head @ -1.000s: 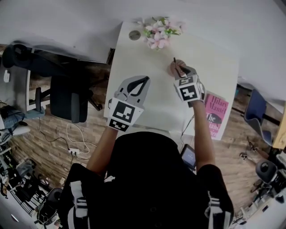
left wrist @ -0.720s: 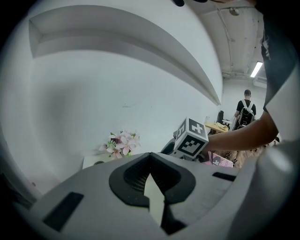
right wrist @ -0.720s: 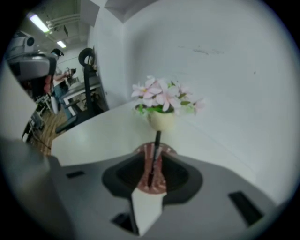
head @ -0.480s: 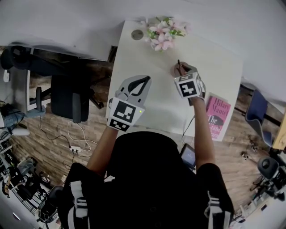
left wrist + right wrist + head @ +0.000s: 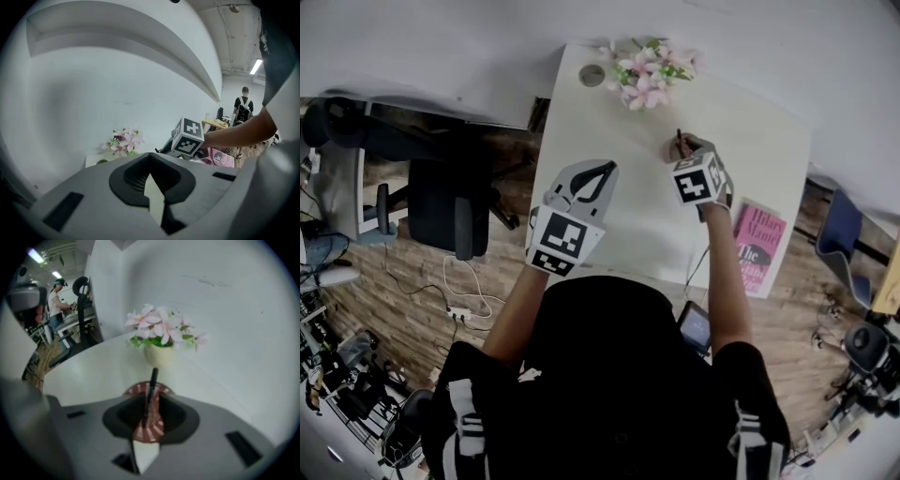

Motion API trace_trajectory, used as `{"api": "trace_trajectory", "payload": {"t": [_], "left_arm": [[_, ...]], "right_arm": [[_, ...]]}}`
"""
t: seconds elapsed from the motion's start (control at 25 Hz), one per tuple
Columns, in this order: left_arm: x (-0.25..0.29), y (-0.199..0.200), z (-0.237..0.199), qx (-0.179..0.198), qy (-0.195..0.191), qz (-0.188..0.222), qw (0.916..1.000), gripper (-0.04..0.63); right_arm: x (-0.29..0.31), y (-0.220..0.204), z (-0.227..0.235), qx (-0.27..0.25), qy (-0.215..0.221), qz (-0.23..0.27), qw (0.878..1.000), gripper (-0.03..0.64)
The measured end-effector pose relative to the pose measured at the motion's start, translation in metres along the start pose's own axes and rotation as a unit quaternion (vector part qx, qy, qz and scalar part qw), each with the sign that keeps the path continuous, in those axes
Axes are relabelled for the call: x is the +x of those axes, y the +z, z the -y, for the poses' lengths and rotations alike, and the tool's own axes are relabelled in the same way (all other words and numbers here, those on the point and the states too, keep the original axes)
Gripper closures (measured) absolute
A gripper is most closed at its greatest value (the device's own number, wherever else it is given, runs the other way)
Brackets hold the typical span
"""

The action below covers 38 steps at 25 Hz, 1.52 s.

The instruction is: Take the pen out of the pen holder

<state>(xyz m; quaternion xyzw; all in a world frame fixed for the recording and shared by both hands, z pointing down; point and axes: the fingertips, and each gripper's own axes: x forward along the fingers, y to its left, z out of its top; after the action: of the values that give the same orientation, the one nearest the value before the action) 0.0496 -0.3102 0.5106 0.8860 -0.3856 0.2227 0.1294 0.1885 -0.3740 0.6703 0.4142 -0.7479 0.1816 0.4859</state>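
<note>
A black pen (image 5: 151,385) stands upright in a reddish striped pen holder (image 5: 149,430) on the white table (image 5: 609,122). My right gripper (image 5: 149,401) is down over the holder, its jaws shut on the pen's shaft. In the head view the pen (image 5: 679,139) pokes out beyond the right gripper (image 5: 684,148), and the holder (image 5: 673,150) is mostly hidden under it. My left gripper (image 5: 591,173) hovers over the table's left half, shut and holding nothing. In the left gripper view the left gripper (image 5: 150,159) is shown with its jaws together.
A vase of pink flowers (image 5: 647,73) stands at the table's far edge, just behind the holder, with a small round object (image 5: 592,75) to its left. A pink book (image 5: 755,246) lies at the right edge. A black office chair (image 5: 441,202) stands on the floor to the left.
My right gripper has edged forward over the pen holder, which now shows less in the head view. The left gripper has stayed where it was.
</note>
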Motion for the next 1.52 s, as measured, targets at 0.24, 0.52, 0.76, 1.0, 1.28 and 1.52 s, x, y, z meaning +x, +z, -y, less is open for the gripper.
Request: {"api": "trace_trajectory", "payload": {"t": [0.24,0.52,0.76,1.0,1.28,1.52], "left_arm": [[-0.003,0.001,-0.001,-0.010,-0.008,0.003,0.9999,0.574],[-0.004,0.005,-0.004,-0.005,-0.011,0.007,0.9999,0.574],[-0.007,0.009,-0.002,0.004,-0.017,0.013,0.9998,0.574],[-0.010,0.019,0.001,0.021,-0.028,0.023,0.9991,0.574],[-0.017,0.037,0.006,0.046,-0.036,0.040,0.9975,0.574],[-0.028,0.049,0.009,0.063,-0.039,0.056,0.9957,0.574]], "right_arm": [[-0.004,0.000,0.000,-0.016,-0.003,-0.004,1.000,0.538],[-0.006,0.002,0.001,-0.025,-0.011,0.001,1.000,0.549],[-0.019,0.008,0.003,-0.017,-0.014,0.026,0.999,0.552],[-0.041,0.017,0.004,0.008,-0.022,0.055,0.998,0.555],[-0.077,0.028,0.008,0.037,-0.040,0.099,0.994,0.557],[-0.116,0.042,0.006,0.058,-0.061,0.146,0.986,0.557]]}}
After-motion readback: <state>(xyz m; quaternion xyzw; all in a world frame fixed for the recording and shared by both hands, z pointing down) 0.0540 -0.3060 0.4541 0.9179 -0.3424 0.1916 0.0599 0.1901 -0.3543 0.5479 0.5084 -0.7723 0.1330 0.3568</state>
